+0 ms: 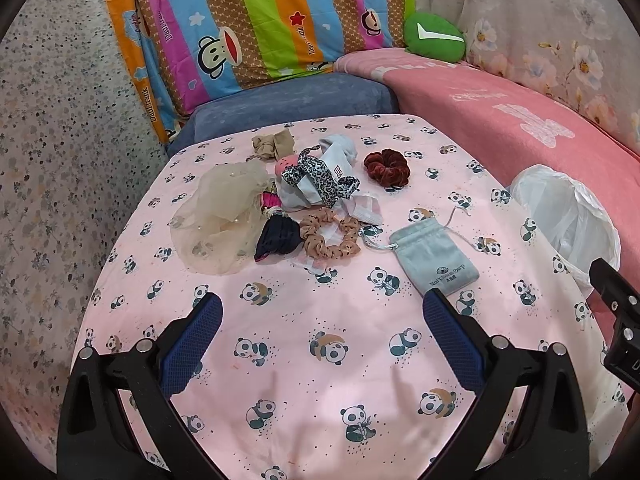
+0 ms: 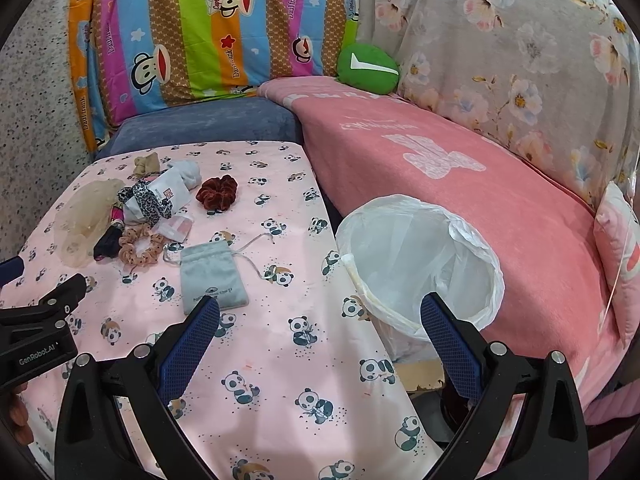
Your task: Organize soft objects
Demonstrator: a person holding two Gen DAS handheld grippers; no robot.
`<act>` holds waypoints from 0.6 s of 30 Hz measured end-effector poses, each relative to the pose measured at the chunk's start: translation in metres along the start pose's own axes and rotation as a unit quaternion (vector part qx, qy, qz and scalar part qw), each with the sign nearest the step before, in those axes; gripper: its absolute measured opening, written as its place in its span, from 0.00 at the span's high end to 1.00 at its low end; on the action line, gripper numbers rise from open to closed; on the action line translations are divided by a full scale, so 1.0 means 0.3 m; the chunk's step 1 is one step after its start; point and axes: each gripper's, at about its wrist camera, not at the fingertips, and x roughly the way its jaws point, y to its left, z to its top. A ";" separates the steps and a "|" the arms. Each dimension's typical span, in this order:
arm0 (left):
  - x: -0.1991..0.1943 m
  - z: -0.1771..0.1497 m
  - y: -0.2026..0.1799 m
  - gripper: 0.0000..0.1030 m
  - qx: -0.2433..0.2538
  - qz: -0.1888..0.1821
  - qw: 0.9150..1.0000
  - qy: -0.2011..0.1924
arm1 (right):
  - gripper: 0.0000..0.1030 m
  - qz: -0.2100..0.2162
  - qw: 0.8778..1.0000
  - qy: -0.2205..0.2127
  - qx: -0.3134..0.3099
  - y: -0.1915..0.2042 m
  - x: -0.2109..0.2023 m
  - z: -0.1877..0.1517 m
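Note:
Soft items lie on the panda-print table [image 1: 320, 360]: a grey drawstring pouch [image 1: 434, 254] [image 2: 212, 276], a tan dotted scrunchie [image 1: 330, 234] [image 2: 140, 246], a dark red velvet scrunchie [image 1: 386, 165] [image 2: 217, 192], a beige tulle piece [image 1: 218, 216], a leopard-print band [image 1: 316, 178] over white fabric, a navy item [image 1: 278, 240] and a beige knot [image 1: 274, 142]. My left gripper [image 1: 322, 312] hovers open in front of the pile, holding nothing. My right gripper [image 2: 320, 312] hangs open between the pouch and a white-lined bin [image 2: 420, 264], also holding nothing.
The bin [image 1: 568, 216] stands at the table's right edge against a pink blanket-covered couch [image 2: 460, 168]. A striped cartoon pillow [image 1: 260, 20] and a green cushion [image 1: 434, 36] sit behind. The other gripper's body shows at each view's edge [image 2: 36, 336].

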 end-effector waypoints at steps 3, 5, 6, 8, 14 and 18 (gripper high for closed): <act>0.000 0.001 -0.004 0.07 0.002 0.000 1.000 -0.004 | 0.07 0.000 1.000 0.000 0.000 -0.001 0.002 0.000; 0.005 0.003 -0.010 0.07 0.003 0.000 1.000 -0.005 | 0.07 -0.001 1.000 0.000 0.000 -0.001 0.002 0.000; 0.007 0.004 -0.011 0.07 0.002 -0.001 1.000 -0.005 | 0.07 0.000 1.000 0.000 0.000 -0.001 0.002 0.000; 0.008 0.005 -0.009 0.07 -0.001 -0.003 1.000 -0.005 | 0.07 -0.001 1.000 0.000 0.000 -0.001 0.002 0.000; 0.008 0.008 -0.010 0.07 -0.002 -0.007 1.000 -0.008 | 0.07 -0.004 1.000 0.001 0.002 -0.004 0.008 -0.003; 0.007 0.010 -0.018 0.07 0.002 -0.012 1.000 -0.008 | 0.07 -0.008 1.000 0.001 0.003 -0.006 0.009 -0.003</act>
